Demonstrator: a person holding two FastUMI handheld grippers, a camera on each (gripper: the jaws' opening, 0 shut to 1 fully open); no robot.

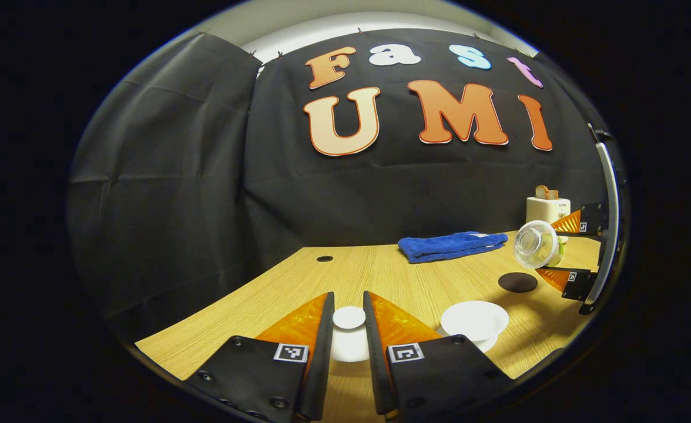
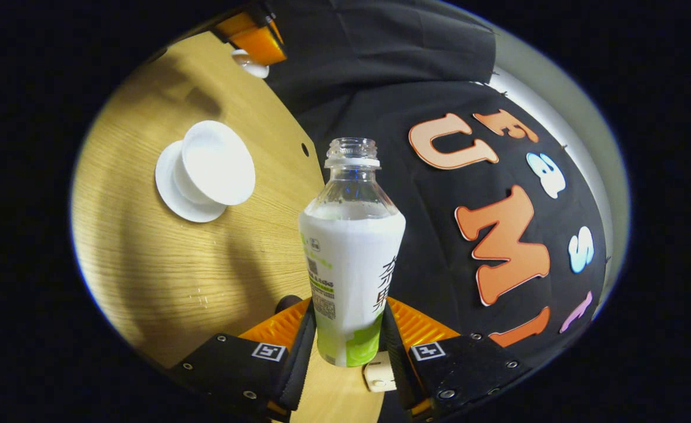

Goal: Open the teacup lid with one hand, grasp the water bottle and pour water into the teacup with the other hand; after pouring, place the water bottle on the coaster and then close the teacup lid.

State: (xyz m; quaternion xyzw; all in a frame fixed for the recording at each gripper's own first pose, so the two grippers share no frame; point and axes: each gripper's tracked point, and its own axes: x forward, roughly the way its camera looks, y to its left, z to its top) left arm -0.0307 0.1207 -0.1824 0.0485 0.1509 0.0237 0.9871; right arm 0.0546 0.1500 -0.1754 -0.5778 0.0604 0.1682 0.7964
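Water bottle (image 2: 351,258) sits clamped between my right tongs (image 2: 348,338), both fingers pressing its lower body. Its wrap is white with a green base and dark characters I can't make out; the cap is off. In the left gripper view the bottle (image 1: 536,244) lies tipped over on its side above the tabletop (image 1: 381,276), base facing my camera, long axis roughly level, beside the dark round coaster (image 1: 517,282). The teacup (image 2: 213,164) stands open on its saucer on light wood-grain. My left tongs (image 1: 349,320) are nearly closed on the white lid's knob (image 1: 349,317). A blue towel (image 1: 451,245) and toaster (image 1: 548,207) sit near the black cloth wall.
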